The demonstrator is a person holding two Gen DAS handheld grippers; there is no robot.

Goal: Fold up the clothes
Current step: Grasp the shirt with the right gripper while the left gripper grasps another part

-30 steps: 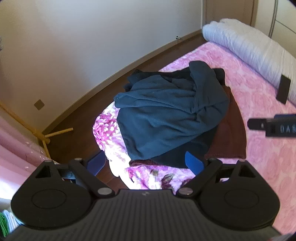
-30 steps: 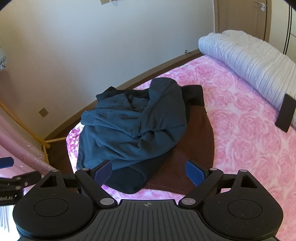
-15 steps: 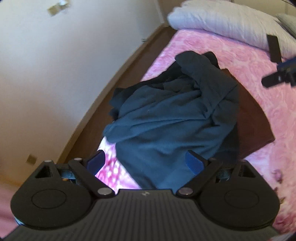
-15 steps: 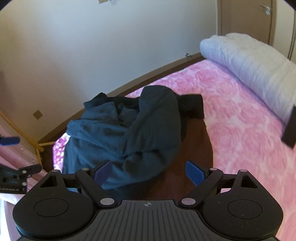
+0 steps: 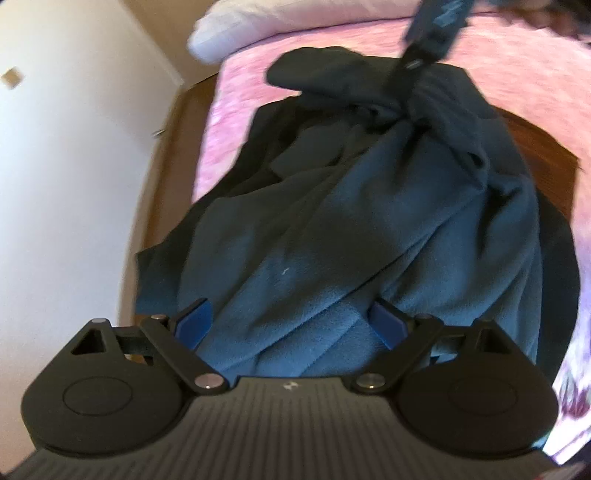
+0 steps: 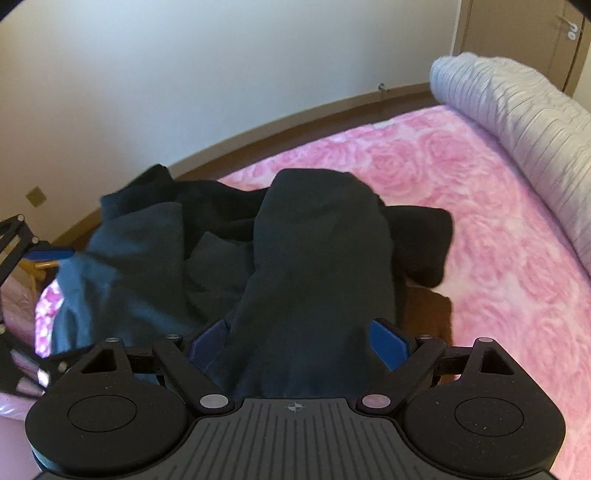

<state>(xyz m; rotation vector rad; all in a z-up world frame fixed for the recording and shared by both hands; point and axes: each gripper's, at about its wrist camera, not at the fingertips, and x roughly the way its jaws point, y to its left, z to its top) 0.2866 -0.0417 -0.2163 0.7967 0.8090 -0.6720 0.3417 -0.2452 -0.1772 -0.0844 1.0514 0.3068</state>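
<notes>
A crumpled dark teal fleece garment lies on the pink rose-patterned bed, on top of a brown garment. My left gripper hangs open just over the near end of the fleece, with cloth between its blue pads. My right gripper is open and low over a dark fold of the same garment, which runs between its fingers. In the left wrist view, the right gripper reaches down onto the far end of the pile. The left gripper's blue fingertip shows at the left edge.
A rolled white quilt lies along the far side of the bed. A black garment piece pokes out to the right of the pile. The bed edge drops to a wooden floor beside a pale wall. A door stands beyond.
Both grippers have come down close onto the garment pile. The left one swung over its near end; the right one lowered onto the far fold. Both stayed open.
</notes>
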